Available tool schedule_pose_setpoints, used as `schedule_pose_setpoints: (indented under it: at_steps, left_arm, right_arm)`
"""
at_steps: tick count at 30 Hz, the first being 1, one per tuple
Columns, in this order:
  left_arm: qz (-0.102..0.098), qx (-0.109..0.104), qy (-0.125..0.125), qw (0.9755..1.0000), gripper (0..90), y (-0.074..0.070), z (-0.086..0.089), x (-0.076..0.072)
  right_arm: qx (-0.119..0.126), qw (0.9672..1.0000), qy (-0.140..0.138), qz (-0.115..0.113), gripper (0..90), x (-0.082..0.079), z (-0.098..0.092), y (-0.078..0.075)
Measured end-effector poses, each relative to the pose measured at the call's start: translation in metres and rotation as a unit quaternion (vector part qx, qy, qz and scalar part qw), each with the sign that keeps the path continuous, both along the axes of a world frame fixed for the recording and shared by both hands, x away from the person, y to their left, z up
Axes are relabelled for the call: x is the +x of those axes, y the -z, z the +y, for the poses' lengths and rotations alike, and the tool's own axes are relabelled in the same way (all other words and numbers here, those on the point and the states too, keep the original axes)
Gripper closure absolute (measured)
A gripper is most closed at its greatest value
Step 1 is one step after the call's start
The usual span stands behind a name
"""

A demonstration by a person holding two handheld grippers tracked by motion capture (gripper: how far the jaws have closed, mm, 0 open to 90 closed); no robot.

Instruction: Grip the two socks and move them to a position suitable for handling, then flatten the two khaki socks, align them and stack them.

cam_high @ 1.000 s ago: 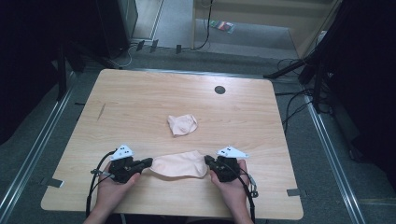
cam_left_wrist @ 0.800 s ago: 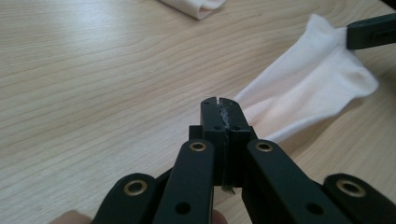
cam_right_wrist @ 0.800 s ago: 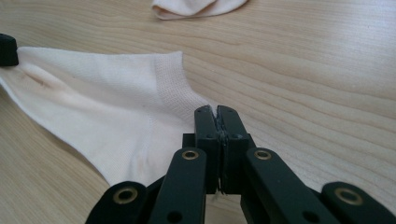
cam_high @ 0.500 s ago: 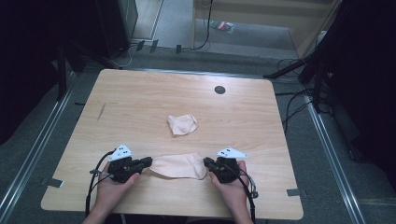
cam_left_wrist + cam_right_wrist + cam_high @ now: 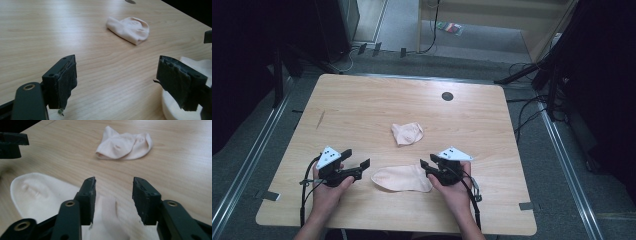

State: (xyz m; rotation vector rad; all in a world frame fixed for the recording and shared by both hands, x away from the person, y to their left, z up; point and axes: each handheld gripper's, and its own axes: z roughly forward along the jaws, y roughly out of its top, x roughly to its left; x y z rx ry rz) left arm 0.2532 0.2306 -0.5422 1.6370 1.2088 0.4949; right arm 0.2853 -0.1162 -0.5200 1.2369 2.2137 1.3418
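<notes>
A pale flat sock (image 5: pixel 402 178) lies on the wooden table (image 5: pixel 362 110) near the front edge, between my two grippers. My left gripper (image 5: pixel 361 167) is open just left of the sock's rounded end, not touching it; in the left gripper view (image 5: pixel 115 75) the sock (image 5: pixel 197 63) shows behind the right jaw. My right gripper (image 5: pixel 428 166) is open at the sock's right end; in the right gripper view (image 5: pixel 113 195) the sock (image 5: pixel 42 192) lies under the jaws. A second, crumpled sock (image 5: pixel 407 133) (image 5: pixel 130 28) (image 5: pixel 125 143) rests farther back, mid-table.
A dark round grommet (image 5: pixel 447 96) sits near the table's far edge. Cables (image 5: pixel 532 107) and dark stands crowd the floor to the right. A metal rail (image 5: pixel 247 165) runs along the table's left side.
My left gripper has pulled away to the left, off the flat sock's end, and its jaws stand wide. The sock now lies loose on the table. My right gripper has barely moved.
</notes>
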Motion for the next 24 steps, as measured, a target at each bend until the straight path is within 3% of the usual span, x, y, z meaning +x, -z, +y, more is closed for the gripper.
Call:
schedule_pose_setpoints:
  at_steps: [3, 10, 11, 13, 17, 24]
  left_arm:
    - [0.001, -0.001, -0.011, 0.9999, 17.0, 0.003, 0.001, 0.001]
    - [0.007, 0.000, -0.017, 0.9998, 17.4, 0.007, -0.001, 0.002]
    - [0.006, 0.000, -0.020, 0.9998, 17.4, 0.007, -0.001, 0.002]
    - [0.005, -0.001, -0.019, 0.9998, 17.5, 0.007, -0.001, 0.002]
    - [0.006, -0.002, -0.019, 0.9998, 17.6, 0.007, -0.001, 0.002]
    - [0.008, -0.007, -0.019, 0.9998, 18.9, 0.007, 0.000, 0.002]
  right_arm:
    - [-0.010, 0.9999, 0.005, -0.002, 64.2, 0.018, 0.010, -0.004]
    - [-0.022, 0.9995, 0.021, -0.002, 68.8, 0.049, 0.020, -0.007]
    - [-0.023, 0.9996, 0.017, 0.005, 69.9, 0.059, 0.025, -0.007]
    - [-0.024, 0.9996, 0.012, 0.006, 70.1, 0.063, 0.028, -0.007]
    - [-0.037, 0.9992, -0.016, -0.005, 69.3, 0.080, 0.042, -0.006]
    - [-0.055, 0.9982, -0.005, 0.022, 66.3, 0.107, 0.059, 0.001]
